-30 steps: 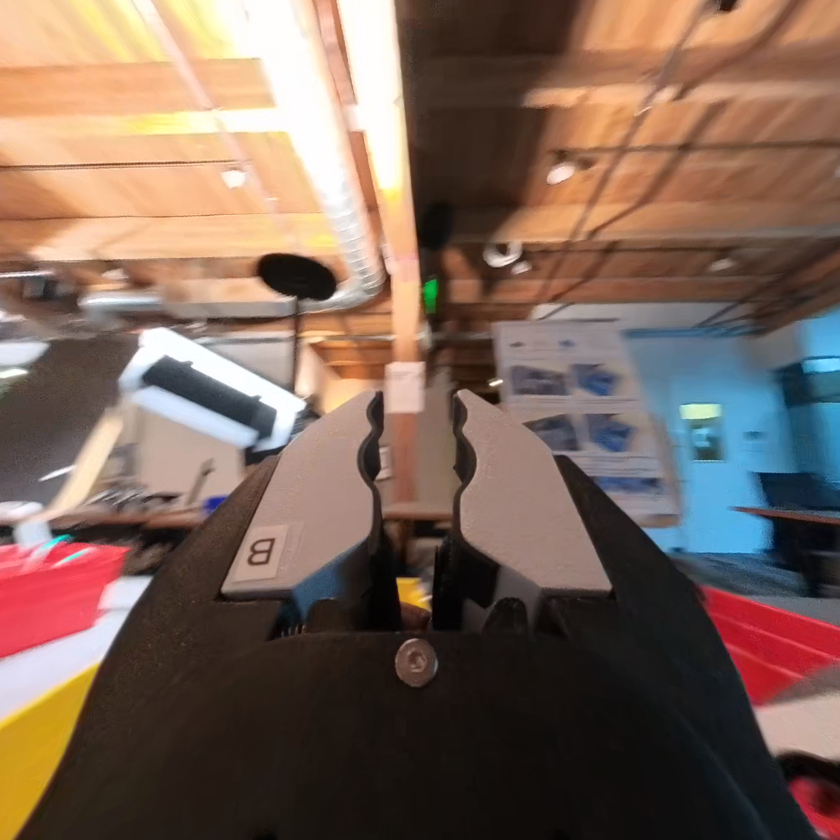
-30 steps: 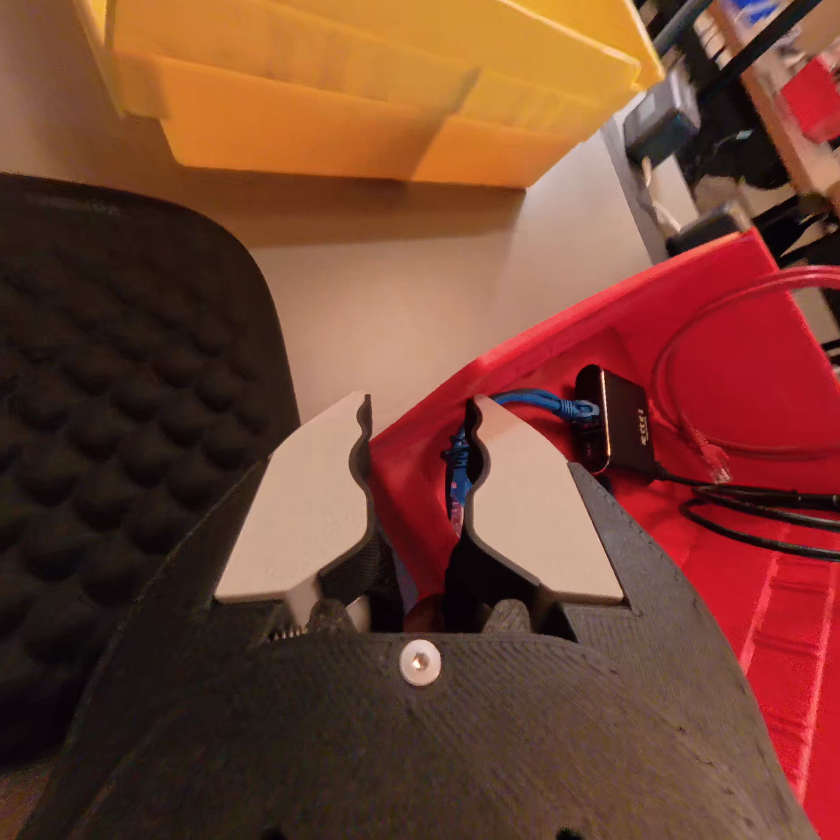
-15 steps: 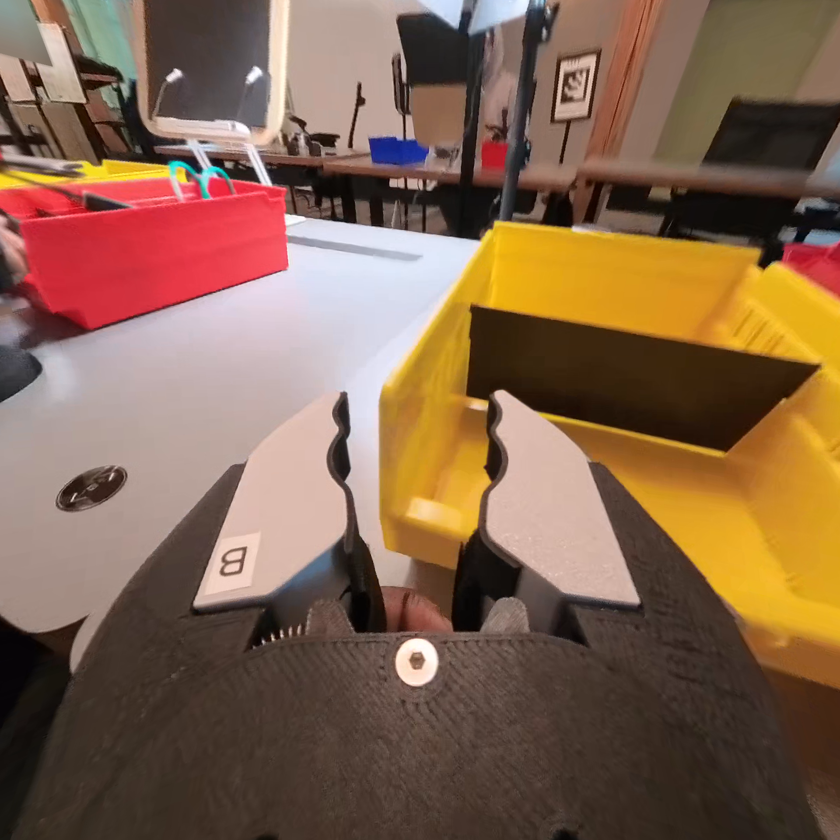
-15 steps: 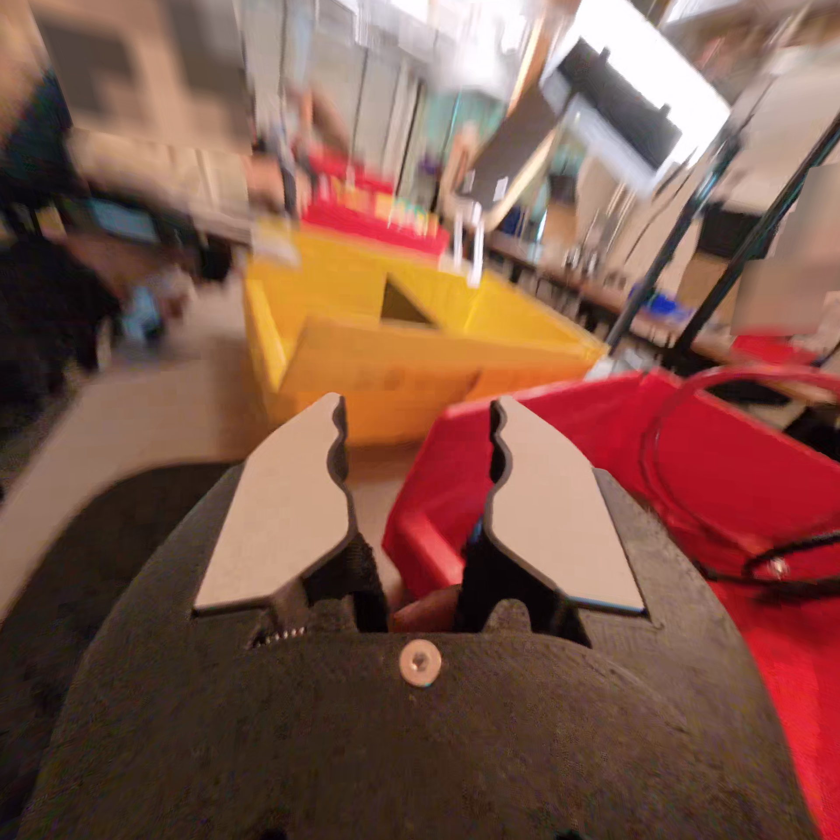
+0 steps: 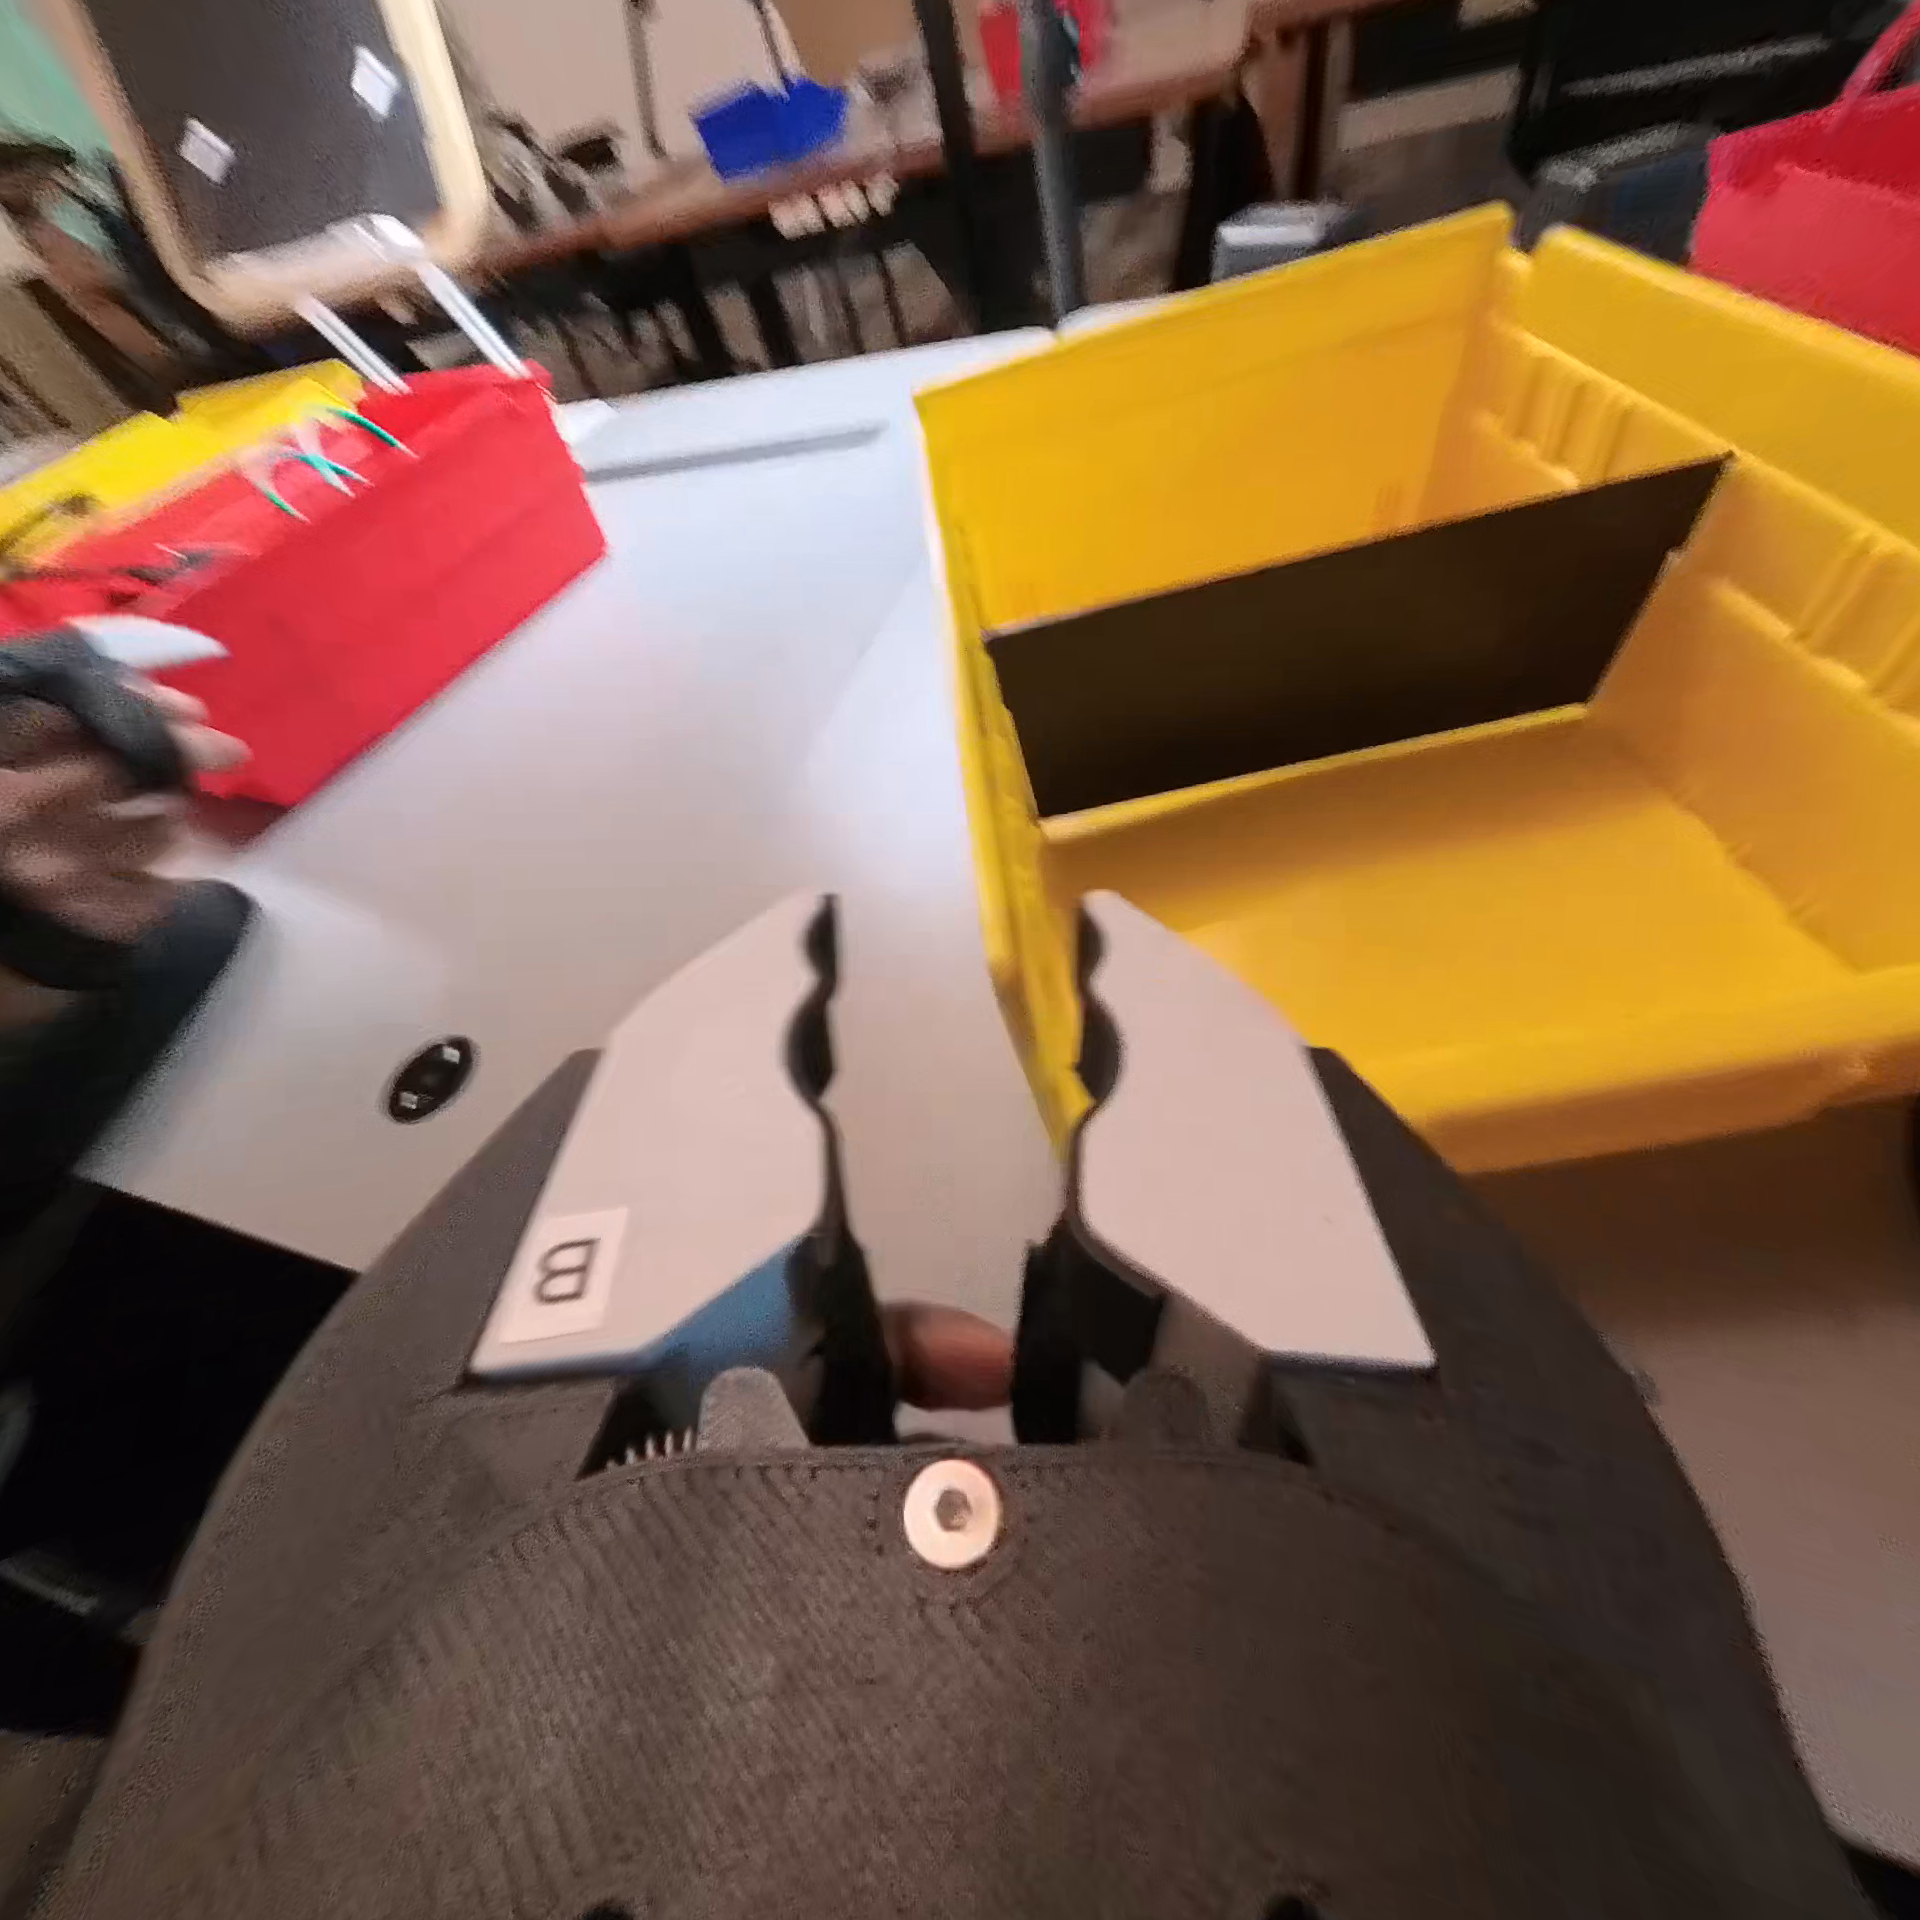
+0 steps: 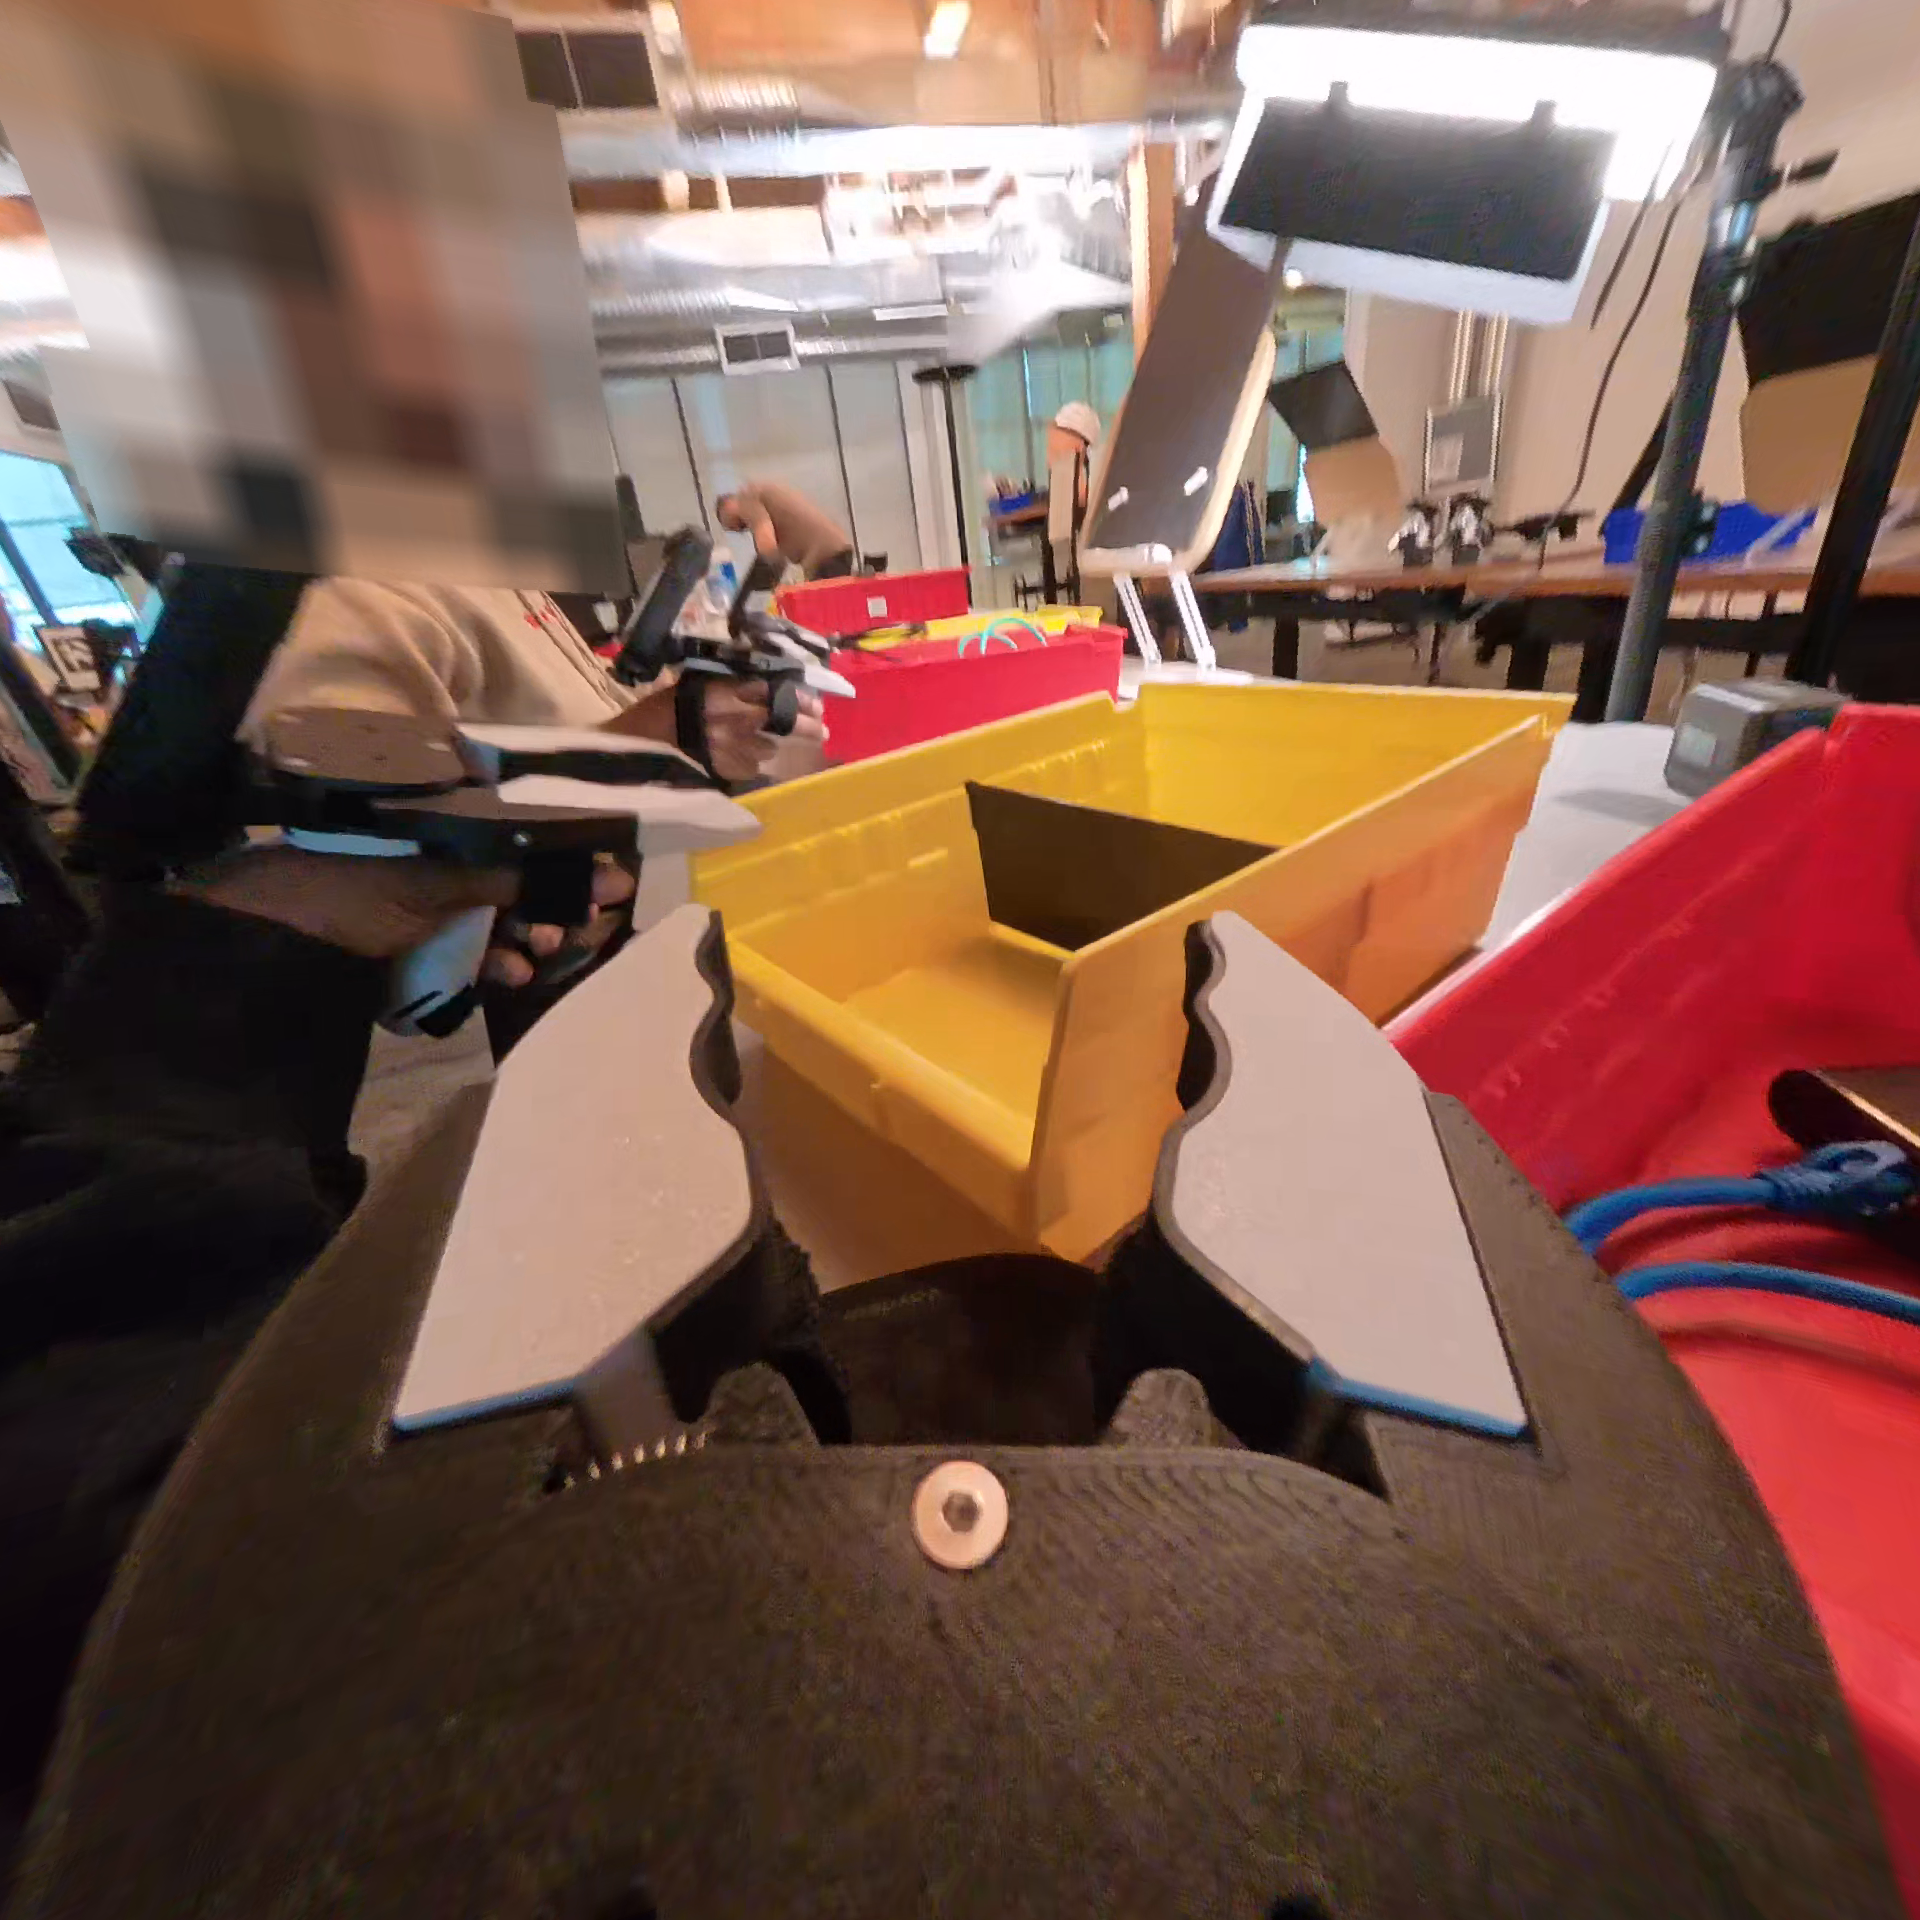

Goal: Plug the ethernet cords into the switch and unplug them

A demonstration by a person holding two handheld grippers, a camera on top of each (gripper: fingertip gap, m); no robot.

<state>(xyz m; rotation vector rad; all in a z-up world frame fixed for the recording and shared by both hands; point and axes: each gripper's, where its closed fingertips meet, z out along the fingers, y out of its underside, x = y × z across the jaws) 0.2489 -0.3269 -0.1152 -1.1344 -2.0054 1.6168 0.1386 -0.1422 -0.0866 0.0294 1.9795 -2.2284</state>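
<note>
One blue cord [image 6: 1756, 1205] lies in the red bin [image 6: 1662, 997] on our right, running to the switch [image 6: 1860, 1107]. Both grippers, right hand-held gripper [image 6: 951, 987] and left hand-held gripper [image 5: 951, 971], gape empty above the bench [image 5: 644, 727] near the yellow bin [image 5: 1403, 935], probably between grasps.

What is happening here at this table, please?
A person holds a claw in each hand, and both are open and empty. The left claw points at the near corner of a yellow bin with a black divider. The right claw faces the same bin; beside it a red bin holds a blue ethernet cord. No cord is gripped at this moment. The switch is barely in view.
</note>
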